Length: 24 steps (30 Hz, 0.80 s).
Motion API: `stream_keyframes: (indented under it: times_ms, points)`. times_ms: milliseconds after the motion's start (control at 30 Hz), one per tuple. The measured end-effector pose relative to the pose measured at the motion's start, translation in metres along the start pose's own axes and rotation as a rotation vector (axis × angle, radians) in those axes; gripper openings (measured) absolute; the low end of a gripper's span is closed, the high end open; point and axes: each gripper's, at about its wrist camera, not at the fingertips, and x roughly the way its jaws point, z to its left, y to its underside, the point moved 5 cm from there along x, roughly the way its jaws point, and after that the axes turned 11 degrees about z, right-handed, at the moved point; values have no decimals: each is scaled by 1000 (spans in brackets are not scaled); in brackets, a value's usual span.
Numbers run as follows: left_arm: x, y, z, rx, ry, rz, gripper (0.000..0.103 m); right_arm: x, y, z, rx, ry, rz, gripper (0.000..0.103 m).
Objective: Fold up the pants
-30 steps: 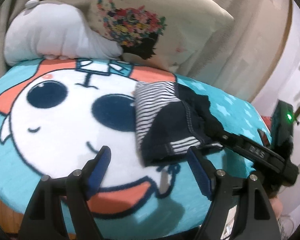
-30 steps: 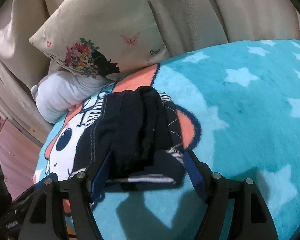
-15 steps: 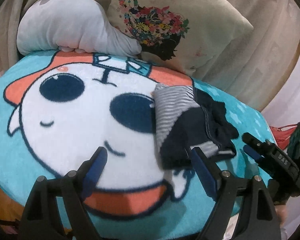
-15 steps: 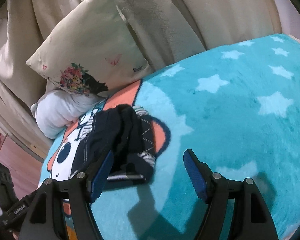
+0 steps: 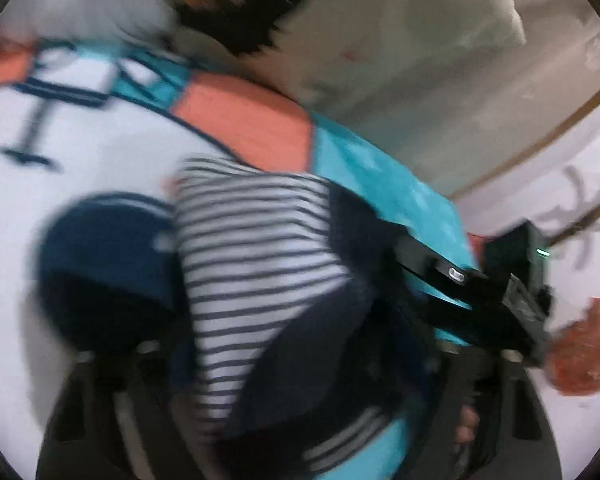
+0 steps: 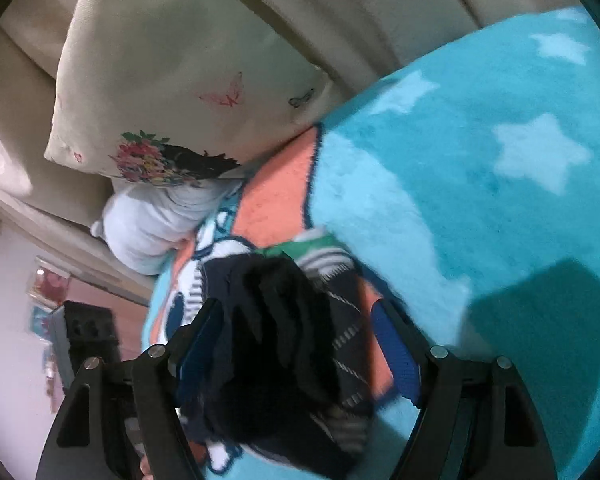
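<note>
The folded pants (image 5: 260, 248), navy with a white-and-navy striped panel, lie in a bundle on the blanket. In the blurred left wrist view my left gripper (image 5: 304, 360) straddles the near end of the bundle. Its jaws are closing with the cloth between them, and the cloth hides most of both pads. My right gripper (image 5: 440, 280) reaches in from the right side of that view. In the right wrist view the pants (image 6: 284, 340) fill the gap of the right gripper (image 6: 300, 332). Its left finger (image 6: 204, 332) lies against the cloth. The blue right pad (image 6: 396, 352) stands just off it.
A teal blanket (image 6: 480, 200) with stars and a cartoon face covers the surface. A cream floral pillow (image 6: 160, 92) and a white plush cushion (image 6: 152, 232) lean against beige upholstery (image 6: 380, 8) behind the pants. Something red (image 5: 580, 352) lies beyond the blanket's right edge.
Both grippers drew back from the bundle, then pushed forward and tipped down so that it lies between their fingers again. The left jaws have narrowed. The pants stay in place.
</note>
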Motion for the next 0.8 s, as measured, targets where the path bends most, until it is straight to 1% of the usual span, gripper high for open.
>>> stream_keyframes:
  times_ms: [33,67,100,167,233,300,400,433,467,567,600,633,700,767,800]
  points:
    - [3,0,-3,13,-24,-1,63,3,-1,-1,24,-44,14,69]
    - [4,0,-5,28,-41,-8,60,5,-3,-2,47,-77,15,66]
    - [3,1,-5,36,-48,-12,56,5,-3,-1,49,-83,13,66]
    - [-2,-1,-4,27,-38,-22,55,5,-4,5,38,-87,18,65]
    - [-11,-8,-5,20,-29,-46,55,5,-9,15,32,-111,19,65]
    - [-19,-18,-5,18,-44,-70,55,4,-18,27,18,-122,18,65]
    - [-31,-35,-2,18,-90,-105,55,6,-34,42,-11,-93,7,66]
    - [-32,-40,2,10,-123,-118,56,9,-39,44,-19,-69,3,66]
    - [-32,-43,5,0,-152,-124,58,13,-43,45,-23,-37,0,66]
    - [-29,-44,22,-47,-282,-116,58,19,-50,33,-42,177,-26,66]
    - [-32,-39,26,-60,-305,-117,58,17,-49,30,-47,225,-34,66]
    - [-37,-35,28,-66,-315,-124,58,14,-47,30,-53,230,-41,66]
    - [-49,-21,22,-51,-344,-156,59,1,-41,34,-55,199,-72,66]
    - [-57,-10,14,-26,-377,-189,60,-13,-34,47,-69,76,-98,67]
    - [-58,-3,9,-10,-379,-199,63,-18,-28,58,-78,-27,-97,68]
